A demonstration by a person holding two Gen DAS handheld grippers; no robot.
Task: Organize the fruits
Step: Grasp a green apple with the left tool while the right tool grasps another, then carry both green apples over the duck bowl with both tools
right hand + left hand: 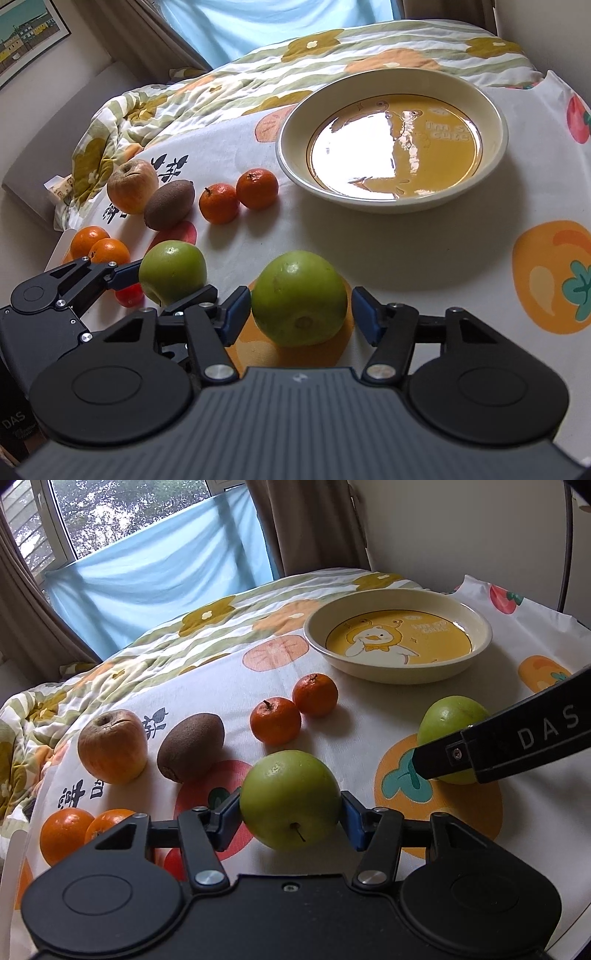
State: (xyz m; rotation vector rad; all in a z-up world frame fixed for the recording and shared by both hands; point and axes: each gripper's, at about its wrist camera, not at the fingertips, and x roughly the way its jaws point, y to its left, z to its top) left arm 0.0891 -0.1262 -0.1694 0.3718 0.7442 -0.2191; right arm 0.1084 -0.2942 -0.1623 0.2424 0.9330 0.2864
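Left gripper (290, 814): angled down toward the surface, blue pads pressed against both sides of a green fruit (290, 799). Right gripper (301, 314): angled down, jaws around a second green fruit (300, 297), gaps visible at both pads.

Left gripper (290, 814): matte black body, two round hubs, silver pivot screws, blue finger pads (352, 818). Right gripper (301, 312): same build, ribbed grey top plate with a small logo. White "DAS" lettering along its black side, one screw beside it.
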